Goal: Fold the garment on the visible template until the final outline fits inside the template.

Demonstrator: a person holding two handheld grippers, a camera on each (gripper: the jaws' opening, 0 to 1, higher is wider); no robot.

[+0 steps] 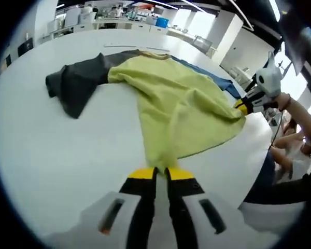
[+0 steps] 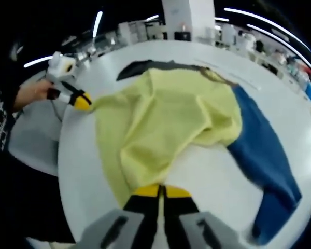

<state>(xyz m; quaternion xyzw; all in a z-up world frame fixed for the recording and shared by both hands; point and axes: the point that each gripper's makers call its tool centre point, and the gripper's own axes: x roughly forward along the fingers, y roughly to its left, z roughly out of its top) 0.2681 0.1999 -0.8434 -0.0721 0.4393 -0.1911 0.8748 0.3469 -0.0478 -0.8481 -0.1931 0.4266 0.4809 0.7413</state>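
Evidently both grippers, left (image 1: 161, 174) and right (image 2: 161, 191), have jaws pinched on the garment's (image 1: 176, 104) yellow hem, lifting it off the counter (image 1: 57, 155) to fold.

left tool (image 1: 161, 173) jaws closed, right tool (image 2: 161, 191) jaws closed

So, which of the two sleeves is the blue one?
The blue sleeve lies beside the right tool, spread on the white table. The other sleeve is dark grey.

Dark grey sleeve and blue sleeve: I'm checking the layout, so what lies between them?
The yellow body of the garment lies between the dark grey sleeve and the blue sleeve, seen in both gripper views.
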